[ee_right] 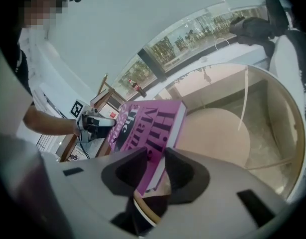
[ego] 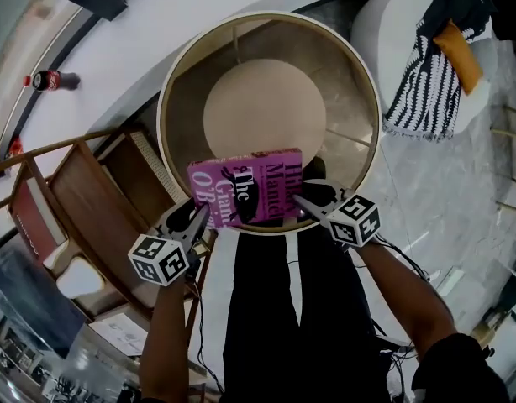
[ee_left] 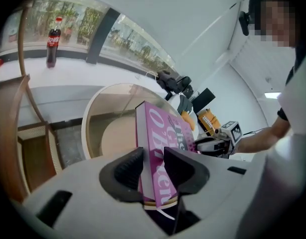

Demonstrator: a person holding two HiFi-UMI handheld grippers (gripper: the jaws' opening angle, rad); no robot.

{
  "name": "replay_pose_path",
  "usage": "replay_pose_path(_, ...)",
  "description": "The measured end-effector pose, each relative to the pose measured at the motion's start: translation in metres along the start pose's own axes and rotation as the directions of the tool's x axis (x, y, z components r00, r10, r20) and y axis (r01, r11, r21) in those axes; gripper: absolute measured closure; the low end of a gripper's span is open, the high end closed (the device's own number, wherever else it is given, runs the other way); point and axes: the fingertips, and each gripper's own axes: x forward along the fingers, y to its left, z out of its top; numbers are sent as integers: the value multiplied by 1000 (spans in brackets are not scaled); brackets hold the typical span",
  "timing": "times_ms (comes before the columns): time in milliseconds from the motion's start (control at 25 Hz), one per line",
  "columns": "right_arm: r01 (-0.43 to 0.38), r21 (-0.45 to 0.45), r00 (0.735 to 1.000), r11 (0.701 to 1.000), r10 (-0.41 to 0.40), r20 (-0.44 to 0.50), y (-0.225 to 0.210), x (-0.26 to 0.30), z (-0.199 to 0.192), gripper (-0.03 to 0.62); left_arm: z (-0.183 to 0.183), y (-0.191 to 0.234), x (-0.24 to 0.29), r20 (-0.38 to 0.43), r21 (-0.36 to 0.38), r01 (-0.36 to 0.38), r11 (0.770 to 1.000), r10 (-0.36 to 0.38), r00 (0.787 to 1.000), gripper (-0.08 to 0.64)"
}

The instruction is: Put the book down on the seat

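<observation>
Head view: book (ego: 245,187) cover-up, long axis left to right, top rightward.

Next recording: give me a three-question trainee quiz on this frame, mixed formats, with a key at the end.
1. True or false: the book rests on the seat cushion with both tools off it.
2. How many tools clamp the book? A) none B) one C) two
3. Fill in: the book's cover is mostly ____.

Key:
1. False; it is held up near the seat's front rim.
2. C: left tool and right tool.
3. Pink.
</observation>
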Motion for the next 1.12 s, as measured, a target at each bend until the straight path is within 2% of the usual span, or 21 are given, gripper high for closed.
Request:
replay_pose_path(160,4,-31,998,1000,-2,57,27,-50,44,469,41,-43,-33,56,34,5,999,-7,998,419)
replay_pose_path(280,28,-112,988,993,-11,154,36,-92,108,476,93,-74,-48,145,87,7,996,-20,989,419)
replay_pose_path(480,85,-248,961,965,-14,275,80,-153,196,483,162,-117,-95,242,190,13,982,-60,969,419)
replay_pose_path(600,131,-321,932,938,-6,361,111,-193,245,485,202,-148,-127,296,267,1,964,-83,951,422)
replay_pose_path(760,189,-406,885,894,24,464,151,-242,305,488,253,-185,-167,382,351,-27,936,-117,917,423)
replay_pose_path(920,231,-484,838,844,80,540,192,-285,345,490,294,-218,-208,462,423,-67,903,-151,874,426)
replay_pose_path(1120,304,-565,764,767,157,625,248,-344,388,492,341,-266,-265,552,506,-121,854,-213,806,426)
